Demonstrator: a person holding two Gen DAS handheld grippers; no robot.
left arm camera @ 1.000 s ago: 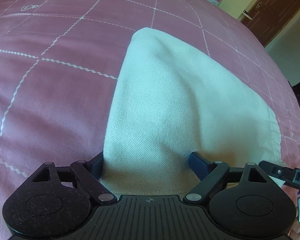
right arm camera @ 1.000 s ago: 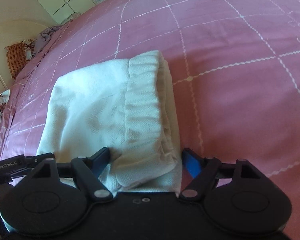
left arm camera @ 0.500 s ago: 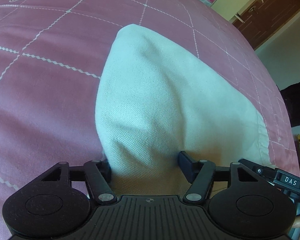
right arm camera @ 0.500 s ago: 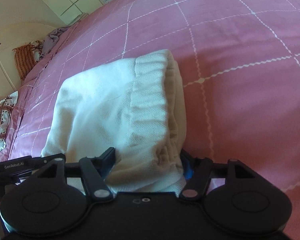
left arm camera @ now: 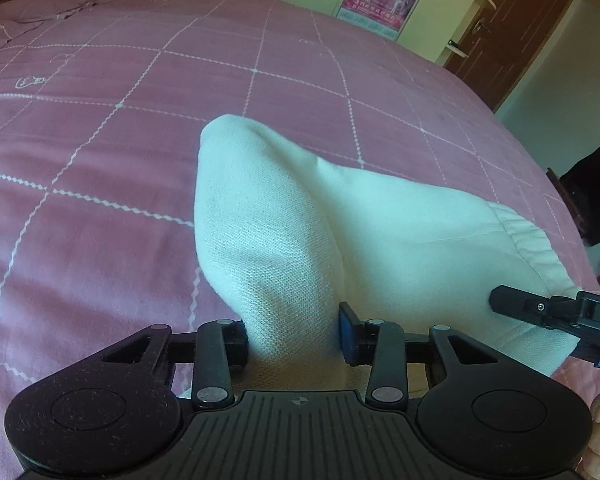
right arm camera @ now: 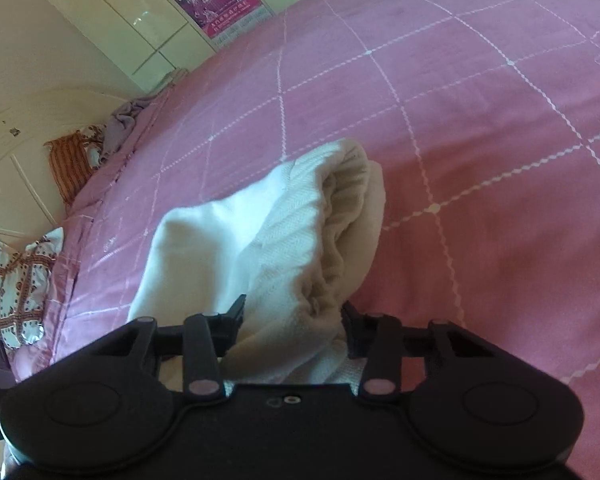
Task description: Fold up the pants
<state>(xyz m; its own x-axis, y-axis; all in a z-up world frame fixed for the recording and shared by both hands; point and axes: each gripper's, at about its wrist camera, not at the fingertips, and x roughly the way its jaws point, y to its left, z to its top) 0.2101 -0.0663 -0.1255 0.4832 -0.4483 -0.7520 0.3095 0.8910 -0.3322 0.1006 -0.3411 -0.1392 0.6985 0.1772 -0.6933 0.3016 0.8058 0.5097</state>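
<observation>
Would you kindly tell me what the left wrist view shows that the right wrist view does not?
Only the left wrist view: a brown door, and the right gripper from outside. Only the right wrist view: the ribbed waistband and an orange pillow. Both: the white pants bunched between closing jaws, and the pink bedspread.

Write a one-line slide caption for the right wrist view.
Right gripper closing on the ribbed waistband end of folded white pants, bunched between its jaws, over a pink checked bedspread.

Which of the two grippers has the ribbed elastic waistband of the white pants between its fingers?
The right gripper: its closing jaws pinch the gathered waistband. The left gripper, also closing, pinches plain smooth fabric of the pants instead.
</observation>
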